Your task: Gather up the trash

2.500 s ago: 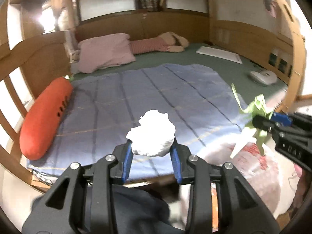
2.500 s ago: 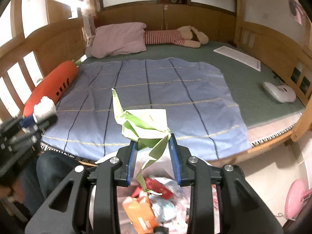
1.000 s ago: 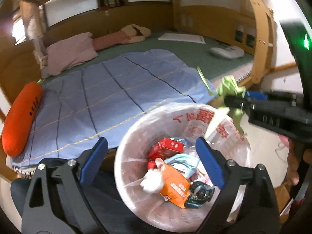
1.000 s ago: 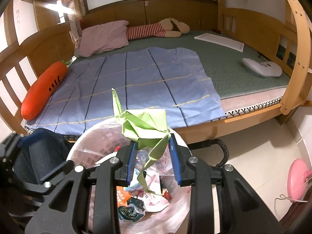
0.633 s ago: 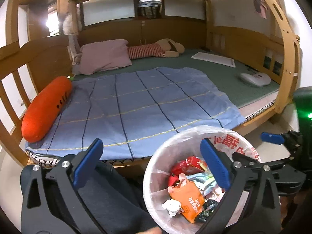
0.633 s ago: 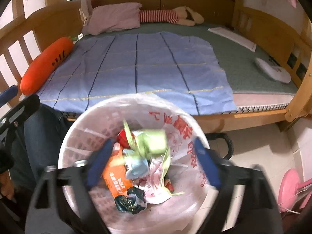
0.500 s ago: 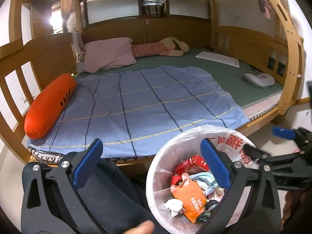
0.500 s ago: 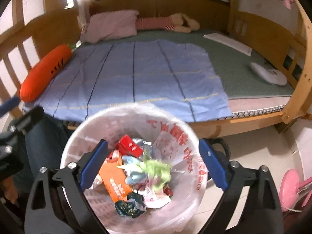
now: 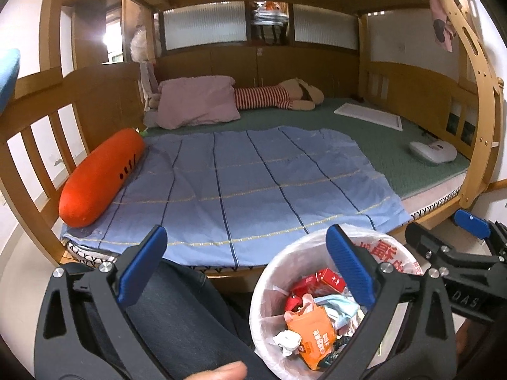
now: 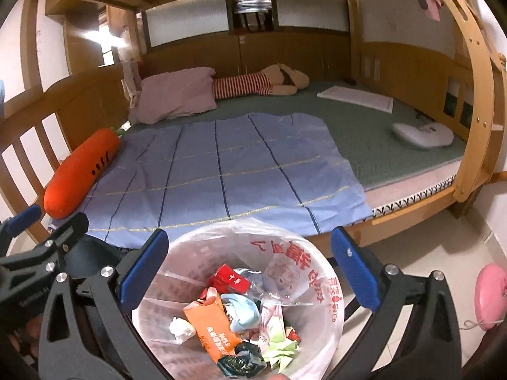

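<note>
A bin lined with a clear plastic bag (image 10: 329,288) stands on the floor by the bed, also in the left wrist view (image 9: 263,285). Inside lie a white tissue wad (image 10: 181,329), an orange packet (image 10: 213,332), a red box (image 10: 229,277) and the crumpled green paper (image 10: 280,350). My right gripper (image 10: 248,269) is open and empty above the bin. My left gripper (image 9: 245,262) is open and empty, to the left of the bin, over a dark trouser leg (image 9: 177,316).
The bed carries a blue checked sheet (image 9: 247,183), an orange carrot pillow (image 9: 101,174), a pink pillow (image 9: 196,101), a striped plush toy (image 9: 279,98) and a white device (image 9: 432,152). Wooden bed posts (image 10: 478,145) stand at the right. A pink object (image 10: 489,297) lies on the floor.
Both grippers opened over the bin. The white tissue wad dropped from the left and the green paper from the right; both now lie in the bin. The views then lifted slightly.
</note>
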A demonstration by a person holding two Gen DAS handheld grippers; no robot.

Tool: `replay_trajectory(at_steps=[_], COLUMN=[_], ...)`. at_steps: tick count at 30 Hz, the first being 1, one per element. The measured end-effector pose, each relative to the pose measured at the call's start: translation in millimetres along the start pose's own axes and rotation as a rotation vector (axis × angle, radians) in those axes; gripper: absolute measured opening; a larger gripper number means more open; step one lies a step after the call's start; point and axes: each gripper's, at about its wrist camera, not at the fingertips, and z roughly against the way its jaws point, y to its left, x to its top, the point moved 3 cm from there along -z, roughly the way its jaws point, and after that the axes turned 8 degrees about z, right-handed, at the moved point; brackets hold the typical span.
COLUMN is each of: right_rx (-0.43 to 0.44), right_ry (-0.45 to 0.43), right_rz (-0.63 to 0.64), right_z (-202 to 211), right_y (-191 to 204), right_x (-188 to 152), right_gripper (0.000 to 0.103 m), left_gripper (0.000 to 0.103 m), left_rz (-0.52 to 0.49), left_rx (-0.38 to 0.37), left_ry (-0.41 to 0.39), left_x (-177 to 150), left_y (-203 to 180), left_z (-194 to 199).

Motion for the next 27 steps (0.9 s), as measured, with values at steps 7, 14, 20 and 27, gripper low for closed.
replay_trajectory(at_steps=[7, 14, 20, 27], right_rx=[0.002, 0.001, 0.001, 0.0], right_ry=[-0.007, -0.009, -0.007, -0.007], right_rz=[0.013, 0.013, 0.014, 0.014], right_z=[2.7, 1.4, 1.4, 1.6], right_y=[3.0, 1.3, 0.6, 0.7], right_x=[4.2, 3.6, 4.0, 3.5], right_gripper=[0.1, 0.1, 0.1, 0.1], left_gripper=[0.1, 0.1, 0.1, 0.1], left_rz=[0.001, 0.002, 0.0, 0.002], left_rx=[0.0, 0.005, 0.005, 0.006], left_ry=[-0.005, -0.007, -0.006, -0.006], left_x=[2.3, 1.7, 1.7, 1.9], left_y=[0.0, 1.1, 1.3, 0.3], left_z=[1.4, 1.8, 1.9, 1.8])
